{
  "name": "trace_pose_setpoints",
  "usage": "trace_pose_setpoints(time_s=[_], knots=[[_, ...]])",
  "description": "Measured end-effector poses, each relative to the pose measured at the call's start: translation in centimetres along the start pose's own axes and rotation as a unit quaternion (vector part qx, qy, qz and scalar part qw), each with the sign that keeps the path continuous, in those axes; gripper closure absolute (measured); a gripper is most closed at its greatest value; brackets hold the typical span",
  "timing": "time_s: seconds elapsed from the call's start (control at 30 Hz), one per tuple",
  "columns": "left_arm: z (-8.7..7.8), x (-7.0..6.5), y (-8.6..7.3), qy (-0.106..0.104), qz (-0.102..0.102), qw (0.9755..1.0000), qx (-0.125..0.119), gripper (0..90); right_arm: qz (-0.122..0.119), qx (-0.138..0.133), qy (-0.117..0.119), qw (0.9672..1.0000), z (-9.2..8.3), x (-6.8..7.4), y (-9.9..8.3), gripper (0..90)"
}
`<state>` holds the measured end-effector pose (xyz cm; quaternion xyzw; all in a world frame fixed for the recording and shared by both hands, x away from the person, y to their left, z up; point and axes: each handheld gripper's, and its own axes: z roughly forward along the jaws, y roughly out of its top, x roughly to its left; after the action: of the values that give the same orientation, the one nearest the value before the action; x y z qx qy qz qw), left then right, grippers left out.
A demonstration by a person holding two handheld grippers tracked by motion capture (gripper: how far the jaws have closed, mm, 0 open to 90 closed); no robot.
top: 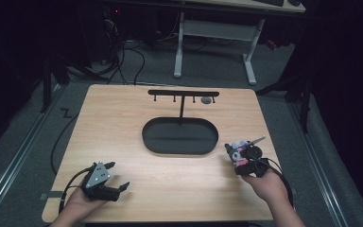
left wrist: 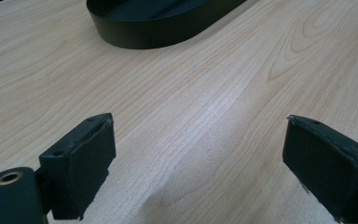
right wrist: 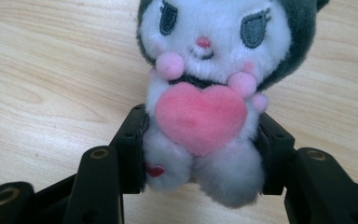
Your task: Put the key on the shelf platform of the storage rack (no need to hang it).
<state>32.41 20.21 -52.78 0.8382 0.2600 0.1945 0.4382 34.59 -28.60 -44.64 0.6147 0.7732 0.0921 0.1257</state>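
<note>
A small plush toy [right wrist: 205, 88] with a white face, a dark grey hood and a pink heart on its chest is squeezed at the body between the jaws of my right gripper [right wrist: 200, 149], which is shut on it. In the high view the plush toy [top: 238, 153] is held just above the table near its right edge, in my right gripper [top: 244, 160]. My left gripper [top: 115, 176] rests near the front left corner, open, with bare wood between its pads [left wrist: 86, 161].
A black oval tray [top: 180, 136] lies at the table's centre, its wall [left wrist: 158, 37] ahead of the left gripper. Behind it stands a black T-shaped rack [top: 183, 94] with small hooks; a grey object [top: 206, 100] hangs on one.
</note>
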Motion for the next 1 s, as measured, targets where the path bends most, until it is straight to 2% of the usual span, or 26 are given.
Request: trace_pose_setpoints(time_s=[0.1, 0.37, 0.53, 1.0], knots=[[0.0, 0.0, 0.0, -0.001, -0.001, 1.0000, 0.001, 10.4, 0.001, -0.009, 0.014, 0.9999, -0.4, 0.2, 0.5, 48.0], [0.0, 0.0, 0.0, -0.002, 0.000, 1.0000, 0.000, 10.4, -0.012, -0.019, 0.019, 0.9996, -1.6, 1.1, 1.6, 48.0], [0.0, 0.0, 0.0, -0.002, 0.000, 1.0000, 0.001, 10.5, -0.019, -0.031, 0.031, 0.9988, -2.6, 1.8, 2.9, 48.0], [0.0, 0.0, 0.0, -0.002, 0.001, 1.0000, 0.000, 10.5, -0.041, -0.033, 0.037, 0.9979, -2.3, 3.9, 5.4, 48.0]])
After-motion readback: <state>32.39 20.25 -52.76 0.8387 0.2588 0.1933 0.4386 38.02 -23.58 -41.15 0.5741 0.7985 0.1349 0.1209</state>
